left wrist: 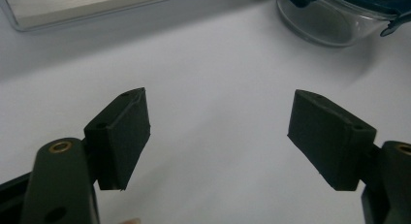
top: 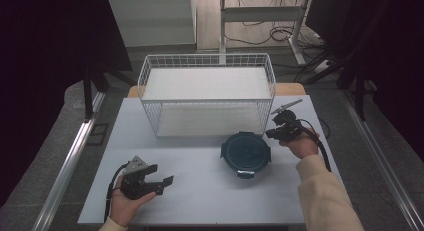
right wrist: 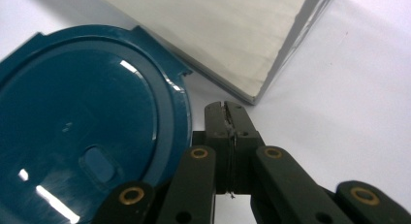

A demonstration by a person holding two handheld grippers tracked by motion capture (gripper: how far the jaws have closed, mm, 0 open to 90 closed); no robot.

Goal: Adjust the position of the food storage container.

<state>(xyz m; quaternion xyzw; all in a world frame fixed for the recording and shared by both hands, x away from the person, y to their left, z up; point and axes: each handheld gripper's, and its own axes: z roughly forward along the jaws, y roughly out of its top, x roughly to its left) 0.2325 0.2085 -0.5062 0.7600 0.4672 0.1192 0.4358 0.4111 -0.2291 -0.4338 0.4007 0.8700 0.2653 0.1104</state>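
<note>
On the white table [top: 200, 191], right of centre, stands a round container [top: 246, 153] with a dark teal lid, just in front of the wire basket [top: 207, 93] that takes up the far middle. The left gripper view shows its body to be clear glass [left wrist: 324, 25] under the teal lid; a latch tab hangs at the lid's rim.

Right gripper [top: 277, 132]: held in the person's right hand [top: 301, 145] at the container's right edge. The right gripper view has its jaws pressed flat together, pad against pad, with nothing between them. They sit just beside the lid [right wrist: 87, 132], tips [right wrist: 226, 110] over bare table between the lid's rim and the corner of the basket's white liner [right wrist: 242, 35]. Whether the jaws touch the lid's rim cannot be told. A cream sleeve [top: 325, 196] covers the forearm, and the cable trails back along it.

Left gripper [top: 161, 182]: held in the left hand [top: 127, 203] at the near left of the table, well apart from the container. Its jaws stand parted (a wide gap, clearly seen in its own view), with bare table between the pads [left wrist: 126, 136] and nothing gripped. It points toward the container, which lies at the upper right of that view.

Beyond the table lie a pale floor, cables and a metal frame leg.
</note>
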